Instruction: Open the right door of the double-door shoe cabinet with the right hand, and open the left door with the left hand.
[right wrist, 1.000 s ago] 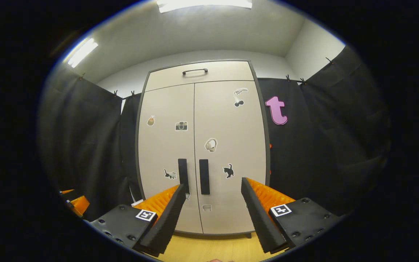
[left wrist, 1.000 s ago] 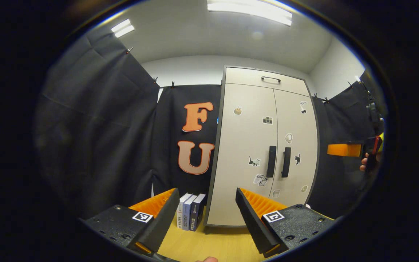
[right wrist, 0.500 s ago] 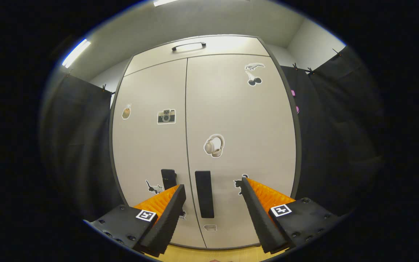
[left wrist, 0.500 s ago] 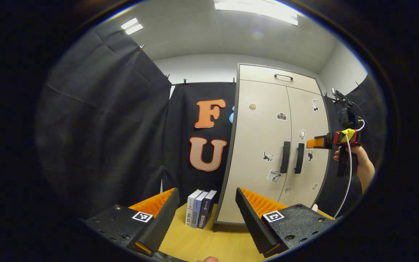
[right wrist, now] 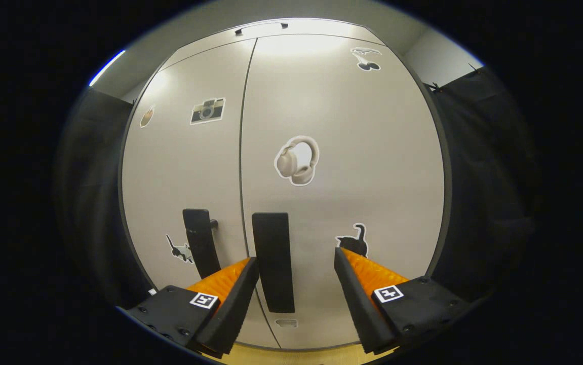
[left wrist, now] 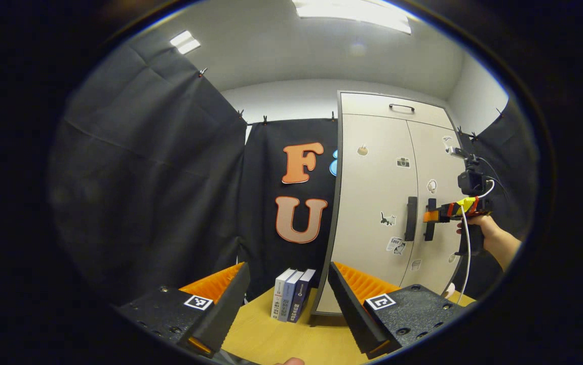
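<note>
Jaws held apart on both grippers; nothing gripped.

Right gripper [right wrist: 296, 268] is brought close before the right door handle [right wrist: 272, 261], which lies between its spread fingers; both cabinet doors are shut. Left gripper [left wrist: 286, 294] is kept well back from that handle. Closing on it seems needed next.

Print on the spines of the three upright books [left wrist: 291, 301] and on the small door sticker [left wrist: 395, 245] is too small to read.
</note>
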Action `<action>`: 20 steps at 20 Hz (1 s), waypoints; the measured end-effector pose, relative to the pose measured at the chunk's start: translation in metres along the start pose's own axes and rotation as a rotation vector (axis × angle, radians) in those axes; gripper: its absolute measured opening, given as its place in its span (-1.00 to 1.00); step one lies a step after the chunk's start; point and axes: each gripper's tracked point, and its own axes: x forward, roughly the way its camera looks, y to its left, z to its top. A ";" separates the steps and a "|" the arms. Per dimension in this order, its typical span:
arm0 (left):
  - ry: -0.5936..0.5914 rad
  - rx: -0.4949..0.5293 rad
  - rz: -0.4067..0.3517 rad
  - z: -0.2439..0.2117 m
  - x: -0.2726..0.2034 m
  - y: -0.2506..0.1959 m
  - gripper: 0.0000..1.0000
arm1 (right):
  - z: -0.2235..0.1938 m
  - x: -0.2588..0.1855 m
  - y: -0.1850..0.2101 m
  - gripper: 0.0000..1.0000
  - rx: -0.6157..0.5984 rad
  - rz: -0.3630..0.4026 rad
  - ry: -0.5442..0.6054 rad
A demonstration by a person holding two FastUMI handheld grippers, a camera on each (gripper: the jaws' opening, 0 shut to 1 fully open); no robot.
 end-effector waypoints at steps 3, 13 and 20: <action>-0.002 -0.005 -0.013 -0.003 0.003 -0.002 0.94 | -0.008 0.013 0.001 0.60 -0.001 -0.006 0.010; -0.033 0.013 -0.065 0.003 -0.004 -0.022 0.89 | -0.017 0.009 0.016 -0.42 -0.002 0.064 0.009; -0.019 -0.003 -0.109 0.007 -0.014 -0.047 0.88 | -0.027 -0.024 0.015 -0.39 0.045 0.159 0.073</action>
